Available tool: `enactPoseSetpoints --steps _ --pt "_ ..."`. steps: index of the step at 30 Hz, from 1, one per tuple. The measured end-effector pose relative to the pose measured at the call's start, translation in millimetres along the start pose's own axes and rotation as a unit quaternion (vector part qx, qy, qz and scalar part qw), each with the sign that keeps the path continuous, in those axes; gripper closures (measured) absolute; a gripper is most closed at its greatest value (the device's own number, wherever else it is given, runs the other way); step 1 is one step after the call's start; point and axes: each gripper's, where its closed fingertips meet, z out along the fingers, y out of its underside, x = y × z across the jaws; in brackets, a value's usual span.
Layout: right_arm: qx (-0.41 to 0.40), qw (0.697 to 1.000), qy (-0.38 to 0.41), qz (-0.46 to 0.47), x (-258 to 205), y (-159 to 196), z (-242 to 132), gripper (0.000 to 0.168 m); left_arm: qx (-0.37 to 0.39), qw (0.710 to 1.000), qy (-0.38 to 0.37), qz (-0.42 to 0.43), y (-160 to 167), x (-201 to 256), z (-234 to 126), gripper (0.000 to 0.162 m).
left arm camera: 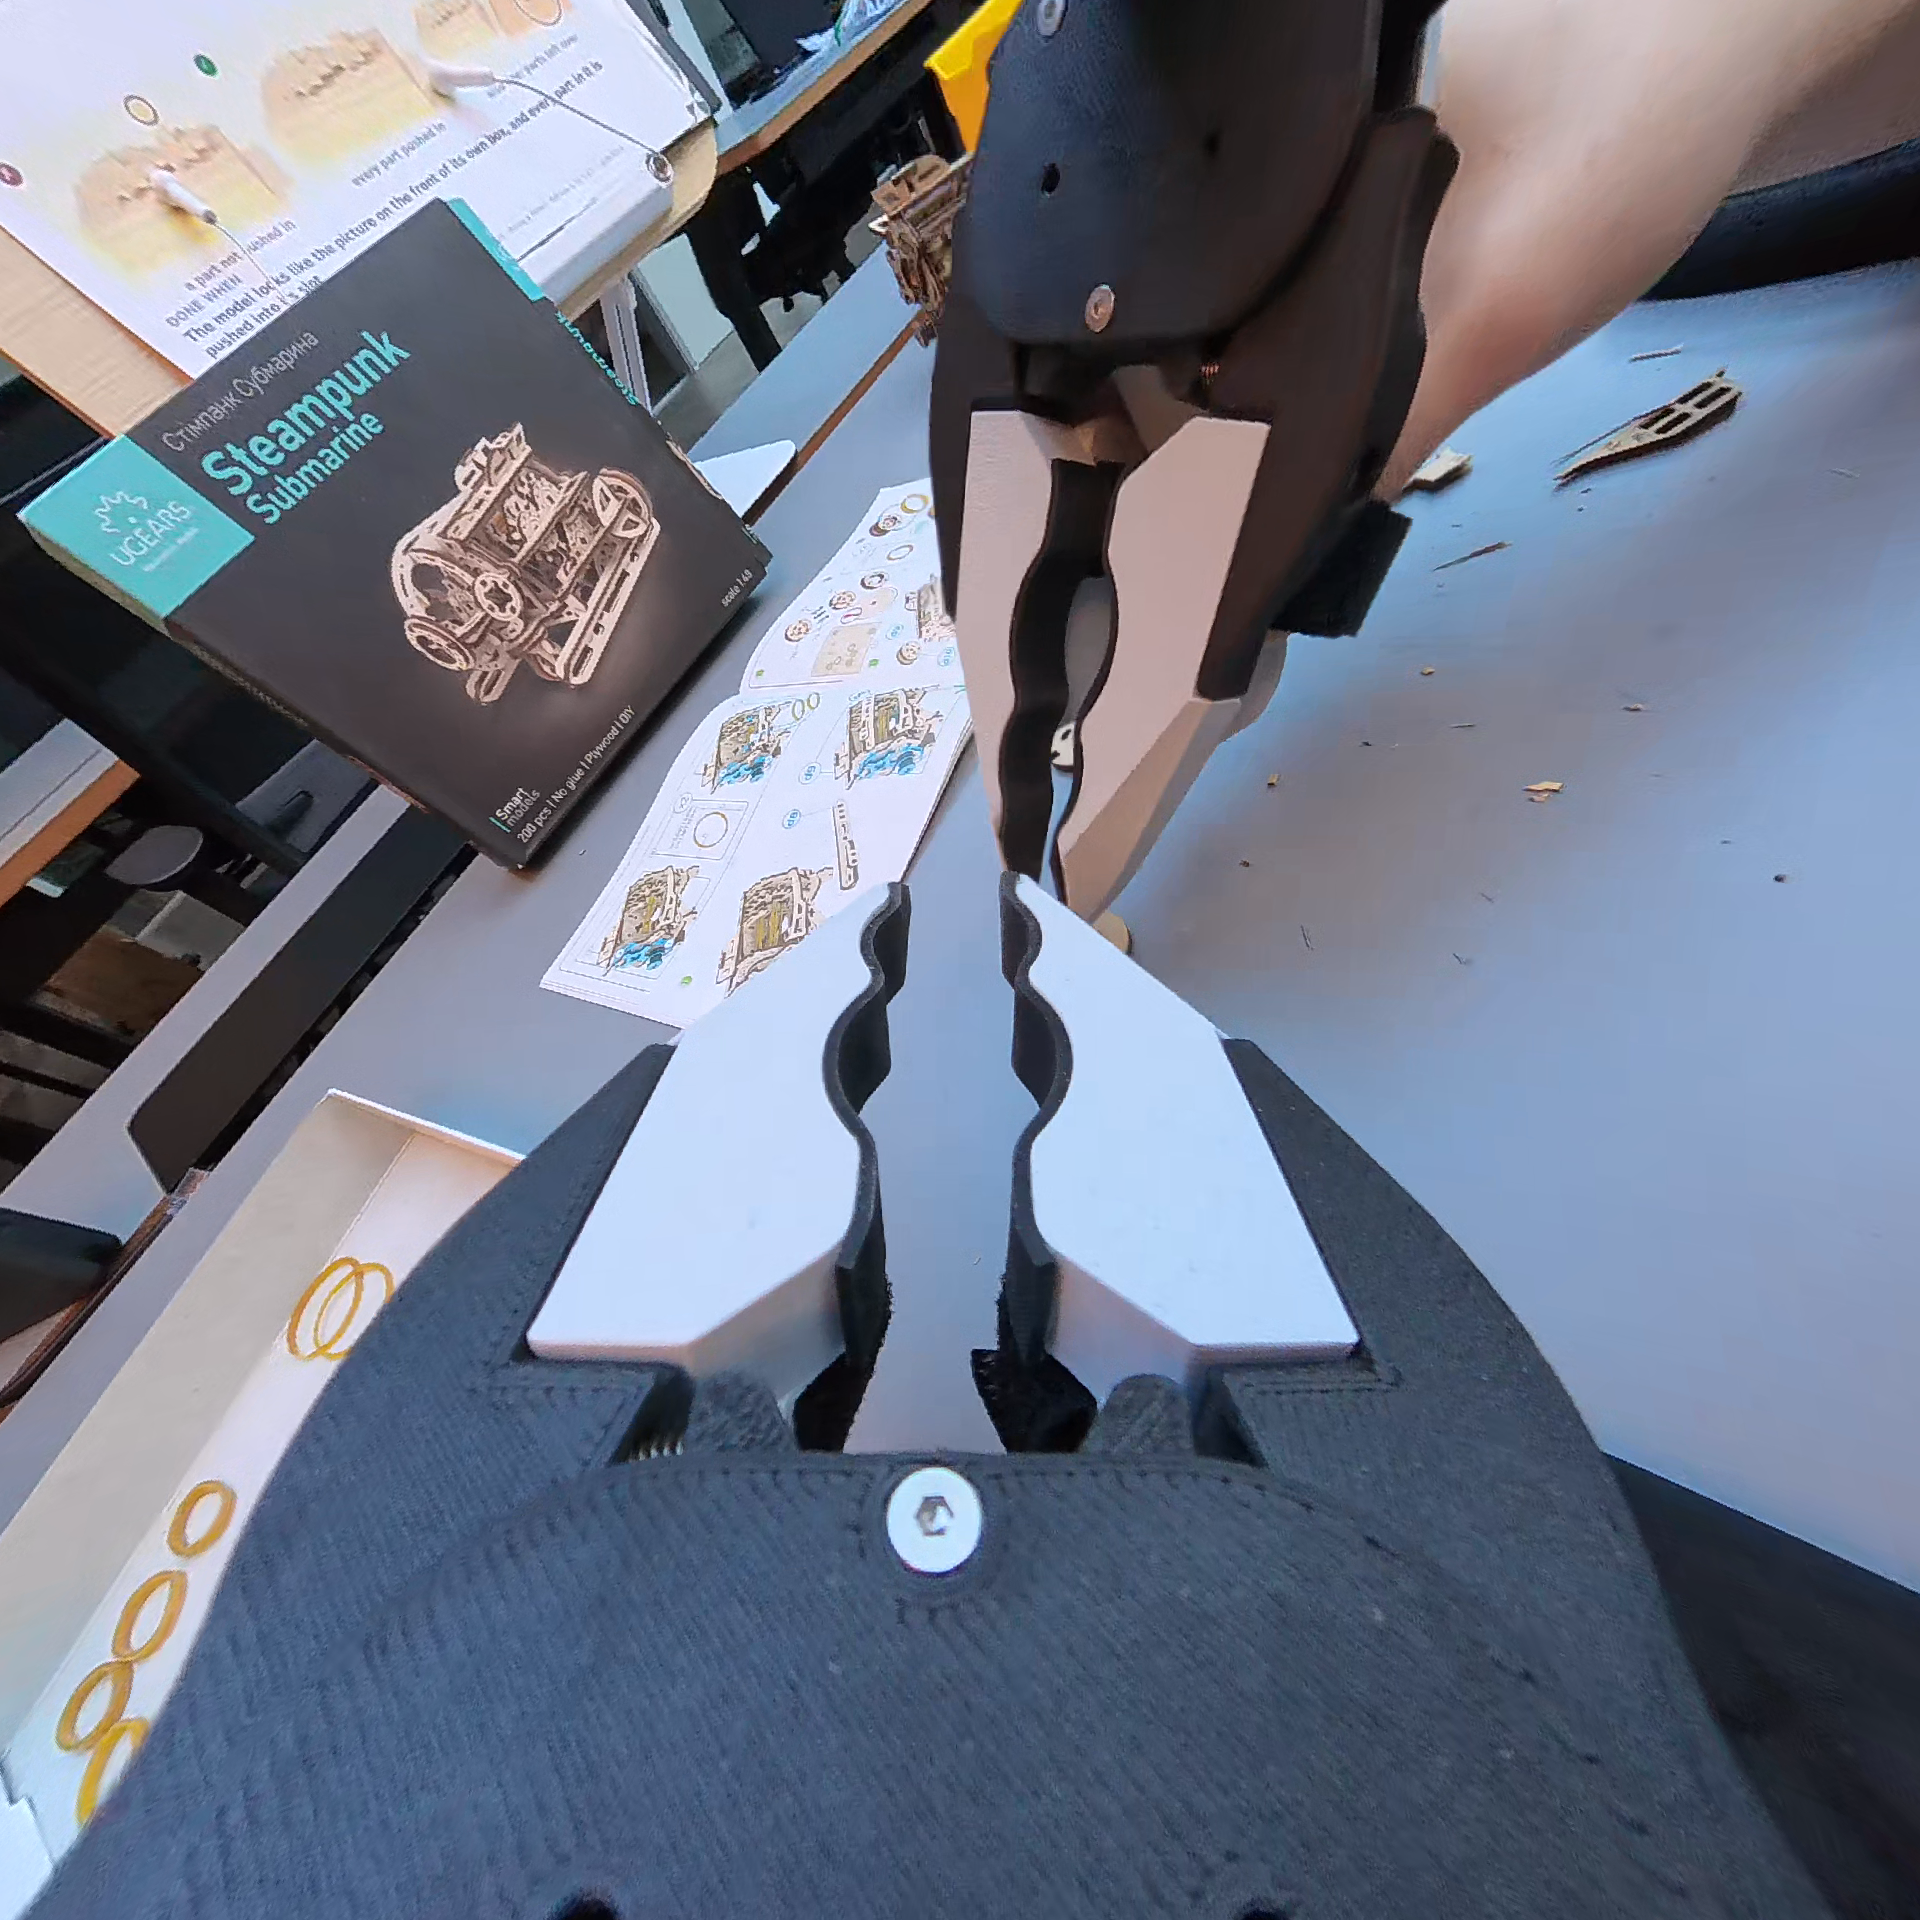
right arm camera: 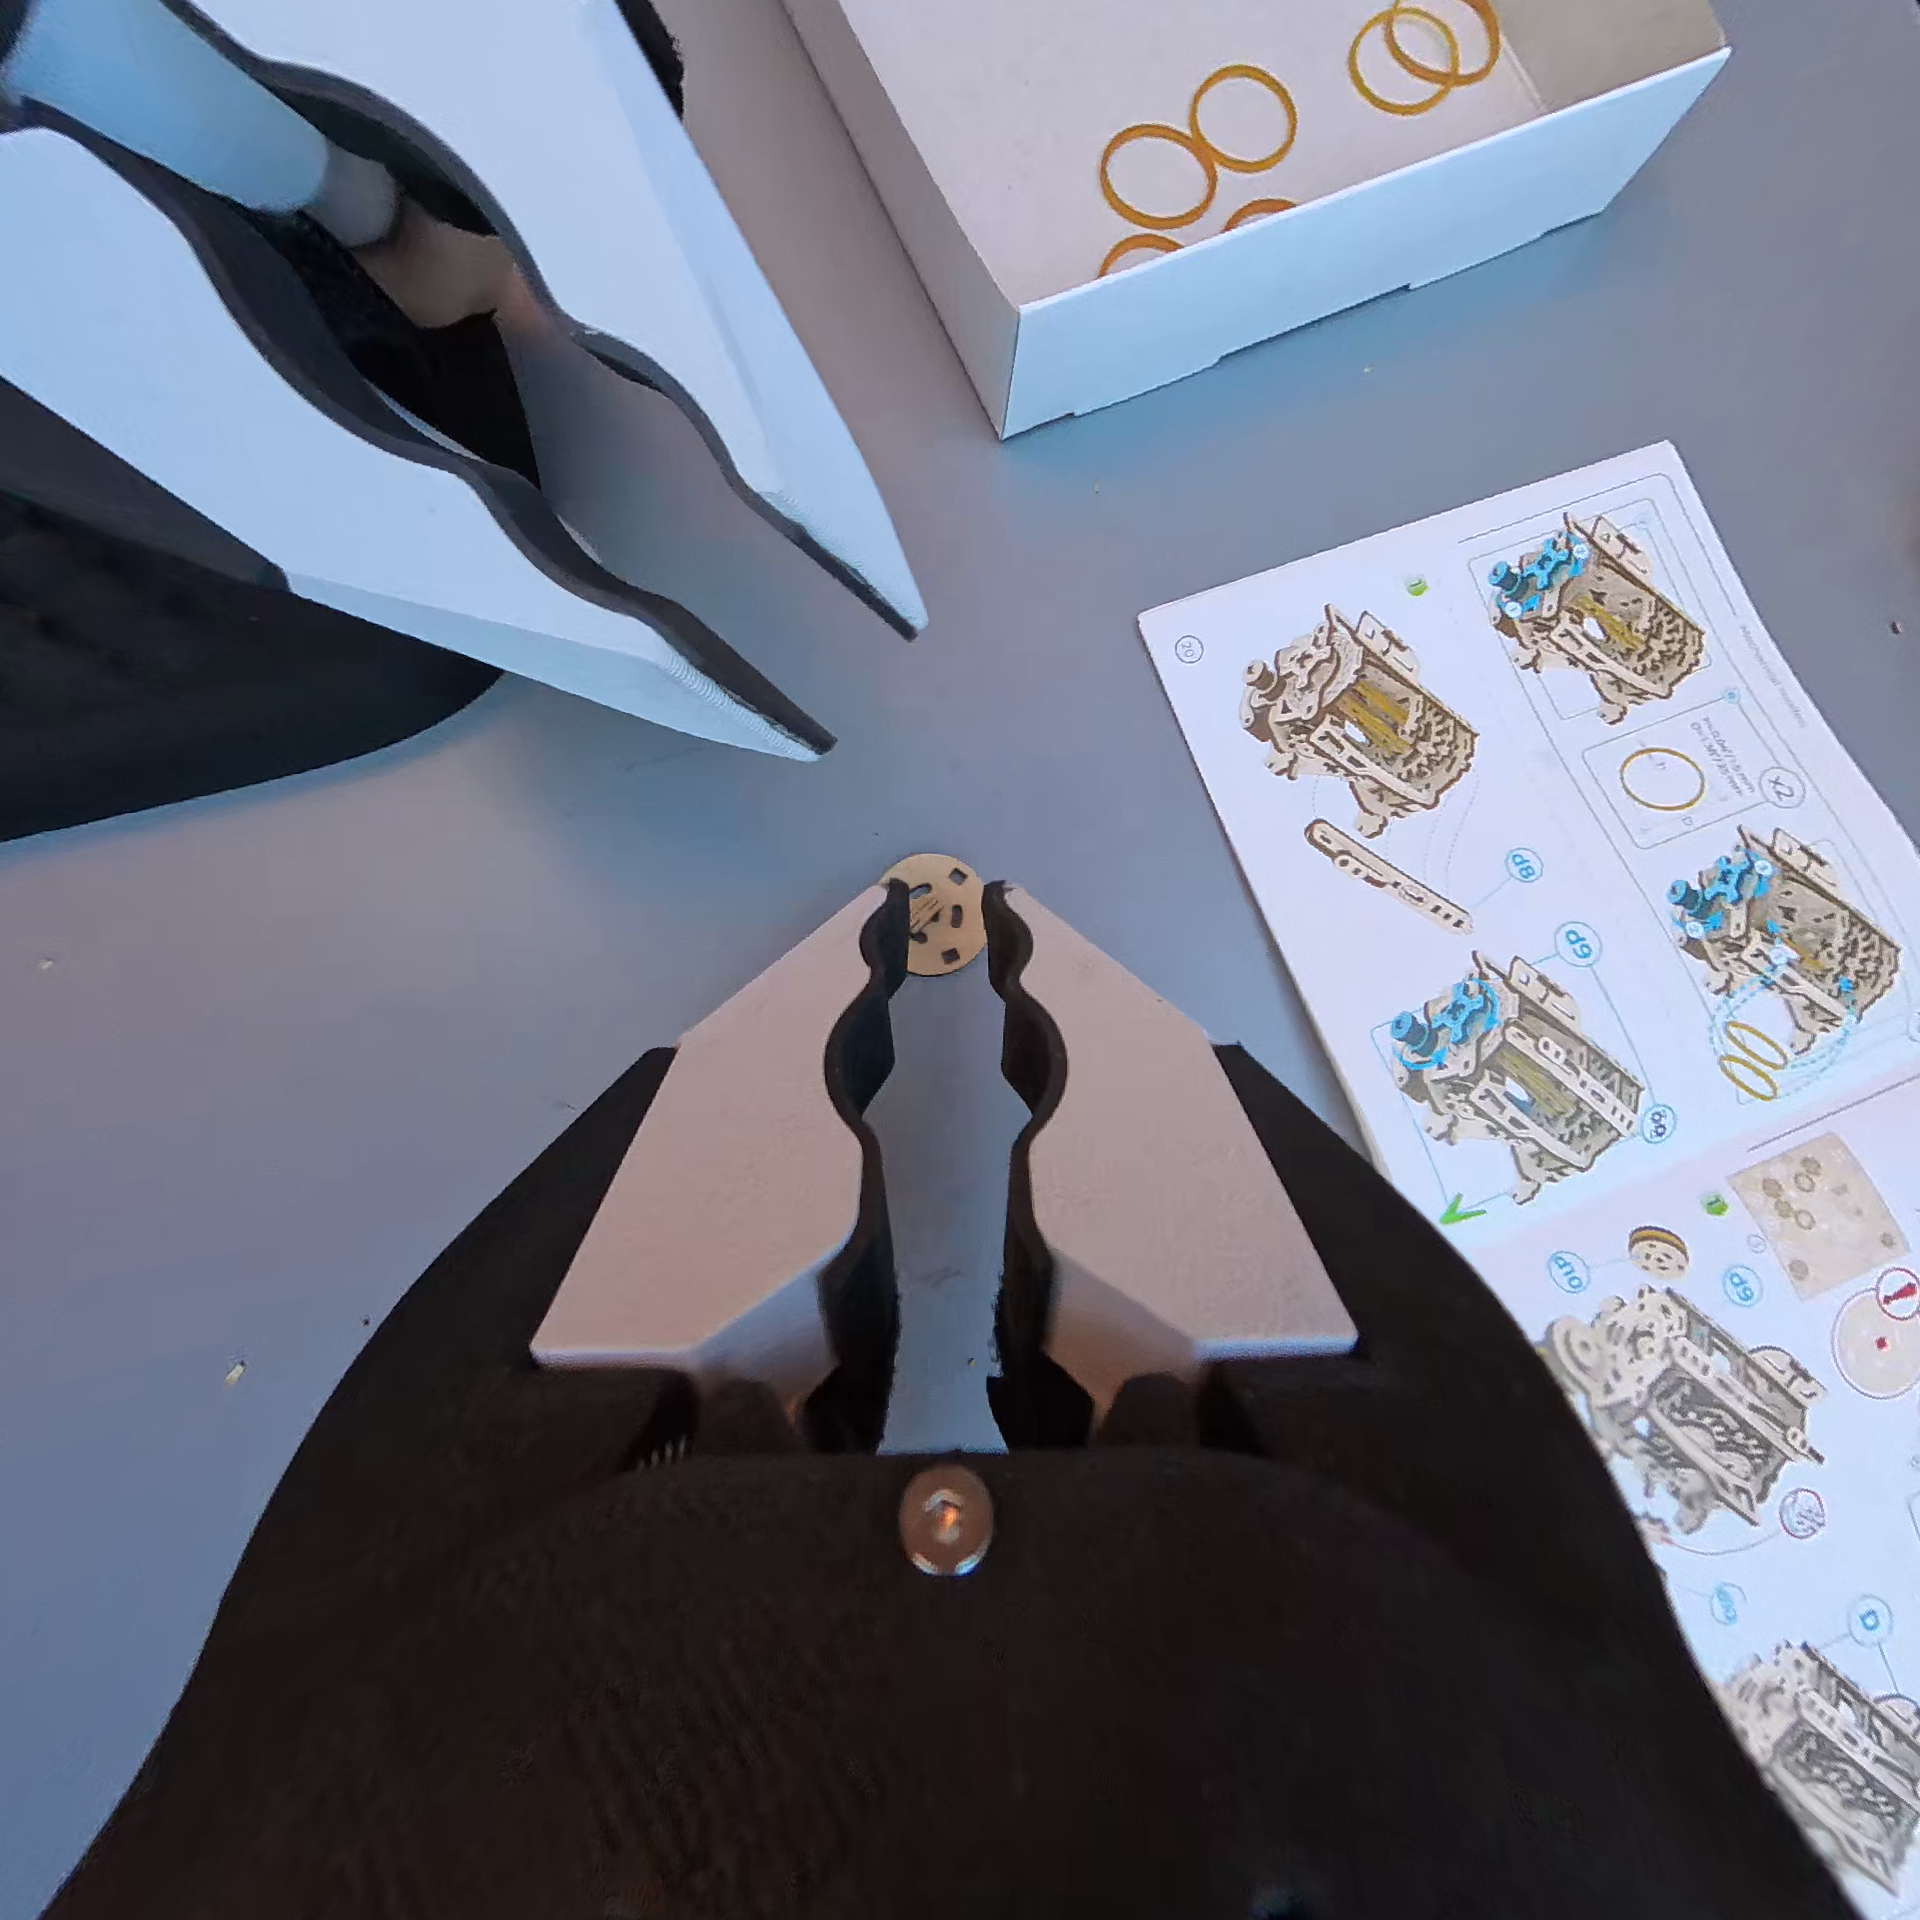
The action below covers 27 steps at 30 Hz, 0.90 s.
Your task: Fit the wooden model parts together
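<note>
On a grey desk [right arm camera: 416, 1039], the right gripper [right arm camera: 940, 914] points down at a small round wooden disc [right arm camera: 932, 914] with square cut-outs, lying flat on the surface. Its jaws sit on either side of the disc, the black wavy pads at the disc's edges, though whether they grip it firmly cannot be told. The left gripper [left arm camera: 954, 904] is above the desk just opposite, its jaws released with a clear gap and nothing between them; in the right wrist view it reaches in from the upper left [right arm camera: 873, 686], near the disc but apart from it. Beside the grippers lies an open instruction booklet [right arm camera: 1558, 883] with drawings of a wooden model. Beyond it, a shallow white cardboard box [right arm camera: 1299, 343] holds several yellow rubber bands [right arm camera: 1158, 171]. In the left wrist view, a dark kit box [left arm camera: 416, 540] picturing the model stands tilted at the desk's edge, and loose wooden pieces [left arm camera: 1652, 426] and splinters lie scattered farther off.
</note>
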Motion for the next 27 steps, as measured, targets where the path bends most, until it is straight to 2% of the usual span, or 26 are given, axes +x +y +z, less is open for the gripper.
enactPoseSetpoints --steps 9,15,27 --pt "-0.015 1.000 0.015 0.007 4 7 3 0.157 0.003 1.000 -0.001 -0.001 -1 0 -1 0.147" --pt "-0.002 0.999 -0.007 0.032 9 8 2 0.157 0.005 1.000 0.000 -0.001 -1 0 -2 0.149" --pt "-0.006 1.000 0.006 -0.016 7 14 5 0.155 0.005 1.000 0.003 -0.001 -1 1 -3 0.149"
